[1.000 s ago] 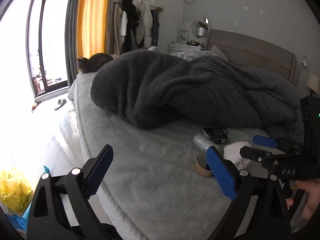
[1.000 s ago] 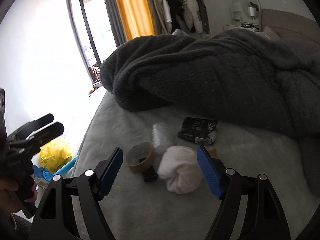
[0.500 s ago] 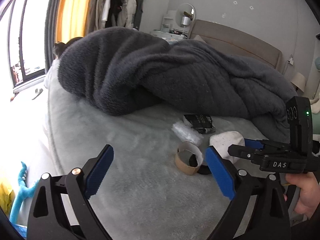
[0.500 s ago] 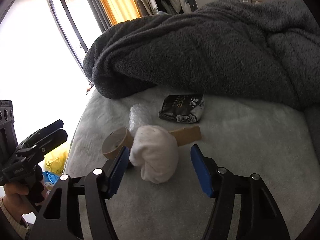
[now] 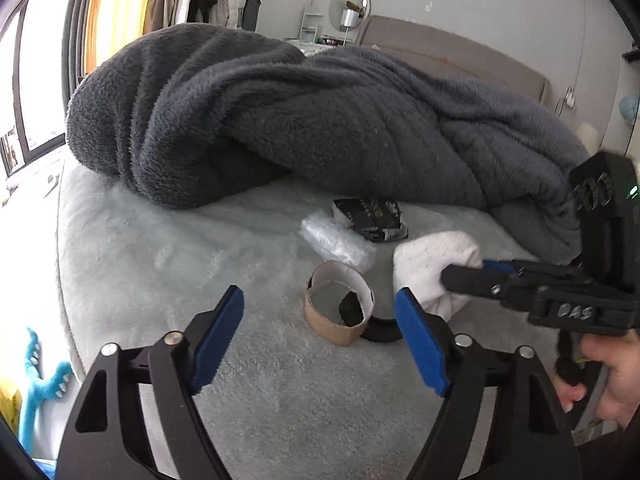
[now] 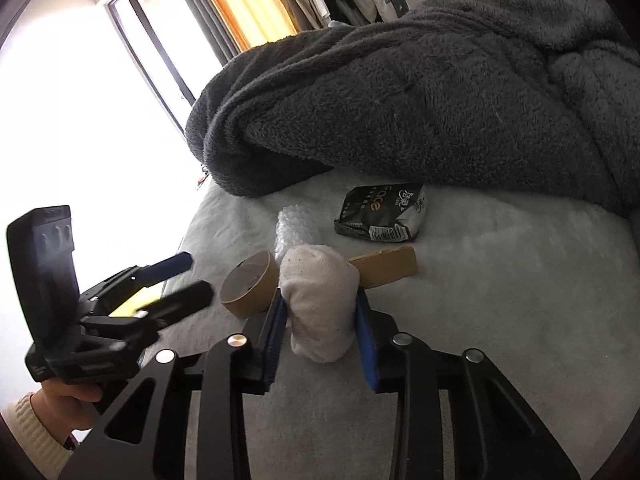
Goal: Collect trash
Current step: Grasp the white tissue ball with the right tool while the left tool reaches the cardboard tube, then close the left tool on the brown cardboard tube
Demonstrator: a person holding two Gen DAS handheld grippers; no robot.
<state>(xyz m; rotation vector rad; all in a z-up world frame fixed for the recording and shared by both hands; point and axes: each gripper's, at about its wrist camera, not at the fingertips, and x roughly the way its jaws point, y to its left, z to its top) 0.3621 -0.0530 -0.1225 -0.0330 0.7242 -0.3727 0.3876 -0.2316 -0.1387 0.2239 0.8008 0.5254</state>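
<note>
Trash lies on the pale bed cover: a white crumpled wad, a brown cardboard tape ring, a clear plastic wrap, a black packet and a cardboard piece. My right gripper is shut on the white wad, blue pads pressing both its sides. In the left wrist view the wad sits right of the tape ring, with the right gripper reaching in from the right. My left gripper is open, just in front of the ring, holding nothing.
A big dark grey fleece blanket is heaped across the bed behind the trash. A black ring lies beside the tape ring. The bed edge drops off at left, with a blue toy on the floor. A headboard stands behind.
My right gripper has closed onto the white wad, which was between its open pads before. My left gripper has moved closer to the tape ring and stayed open.
</note>
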